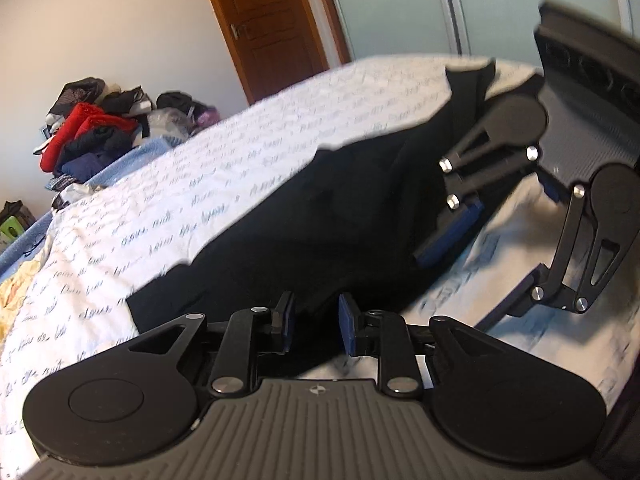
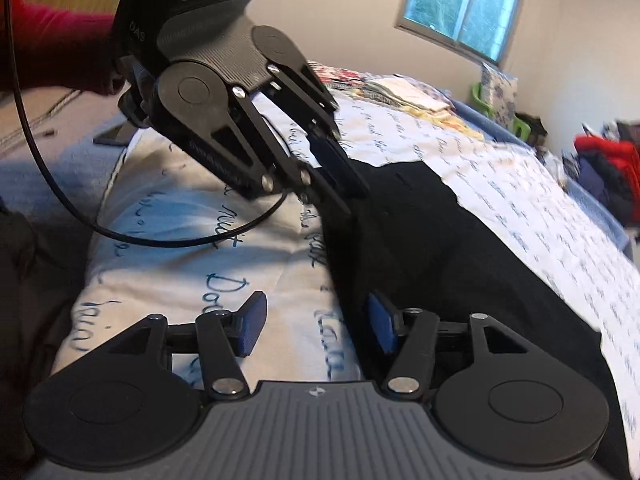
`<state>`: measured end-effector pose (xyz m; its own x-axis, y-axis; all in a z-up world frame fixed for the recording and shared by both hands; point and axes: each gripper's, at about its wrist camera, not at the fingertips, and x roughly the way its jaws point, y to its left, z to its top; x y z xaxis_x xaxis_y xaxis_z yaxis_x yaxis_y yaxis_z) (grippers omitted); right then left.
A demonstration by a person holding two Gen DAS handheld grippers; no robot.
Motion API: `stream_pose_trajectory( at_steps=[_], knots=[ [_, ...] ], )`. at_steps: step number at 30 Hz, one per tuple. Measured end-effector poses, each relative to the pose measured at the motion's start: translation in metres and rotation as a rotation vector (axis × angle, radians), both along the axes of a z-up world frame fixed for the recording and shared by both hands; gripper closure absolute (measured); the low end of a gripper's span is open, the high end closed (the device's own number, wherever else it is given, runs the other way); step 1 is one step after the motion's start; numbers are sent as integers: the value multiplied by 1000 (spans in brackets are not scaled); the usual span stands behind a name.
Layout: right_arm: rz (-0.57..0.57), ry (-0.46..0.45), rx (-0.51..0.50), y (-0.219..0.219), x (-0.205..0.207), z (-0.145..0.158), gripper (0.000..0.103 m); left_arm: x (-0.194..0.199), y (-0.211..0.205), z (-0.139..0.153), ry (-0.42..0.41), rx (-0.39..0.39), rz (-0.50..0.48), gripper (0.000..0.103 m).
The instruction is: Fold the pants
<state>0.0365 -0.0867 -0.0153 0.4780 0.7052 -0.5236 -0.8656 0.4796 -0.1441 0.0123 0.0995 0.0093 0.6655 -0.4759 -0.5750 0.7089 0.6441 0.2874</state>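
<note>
Blue pads of the left gripper [image 1: 316, 326] stand slightly apart over the near edge of the black pants [image 1: 320, 216], gripping nothing. The right gripper [image 2: 316, 328] gapes wider, empty, straddling the pants' edge on the script-printed bedspread [image 2: 520, 200]. Only the left view shows a wooden door [image 1: 272, 28]; only the right shows a window [image 2: 464, 4] and a red sleeve [image 2: 52, 48].

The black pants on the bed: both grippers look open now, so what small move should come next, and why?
Probably draw both grippers back from the black pants. The left gripper and the right gripper both stand open with no cloth pinched, and the pants already lie on the white printed bedcover, so the fold looks released.
</note>
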Motion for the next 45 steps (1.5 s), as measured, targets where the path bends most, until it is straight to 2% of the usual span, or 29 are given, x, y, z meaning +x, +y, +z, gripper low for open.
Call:
stream_pose_trajectory(
  at_steps=[3,6,9,11,15,16,19,25,26,27,28,30,31,34,45],
  knots=[
    [-55,61,37,-29,-7,9,49,-3,-13,14,19,-88,-59,72],
    [-134,70,43,-65,-15,17,49,2,-38,19,68,-149,-141,69],
    [-258,49,26,-104,-8,23,49,9,-69,14,111,-181,-211,67],
    [-300,45,-4,-124,4,24,49,13,-92,6,128,-174,-238,67],
    [-265,19,-87,-140,27,20,49,21,-125,-11,185,-155,-272,67],
    [-249,27,-115,-140,33,18,49,23,-131,-14,207,-149,-283,64],
    [-180,55,-189,-138,51,12,49,23,-141,-24,199,-108,-306,55],
    [-59,130,-288,-134,80,8,50,27,-152,-34,208,-54,-314,50],
    [-48,149,-299,-132,84,6,57,29,-154,-35,213,-48,-306,51],
    [-39,167,-311,-131,86,6,63,32,-155,-36,226,-47,-297,54],
    [-32,182,-323,-129,87,6,74,33,-156,-37,241,-58,-288,71],
    [-26,185,-345,-126,80,8,83,37,-156,-36,263,-81,-266,88],
    [-22,182,-355,-125,76,8,87,37,-155,-36,265,-92,-258,89],
    [-41,174,-361,-126,63,7,92,35,-154,-36,267,-116,-256,91],
    [-84,204,-267,-141,14,9,94,14,-148,-37,258,-127,-289,91]
  ],
)
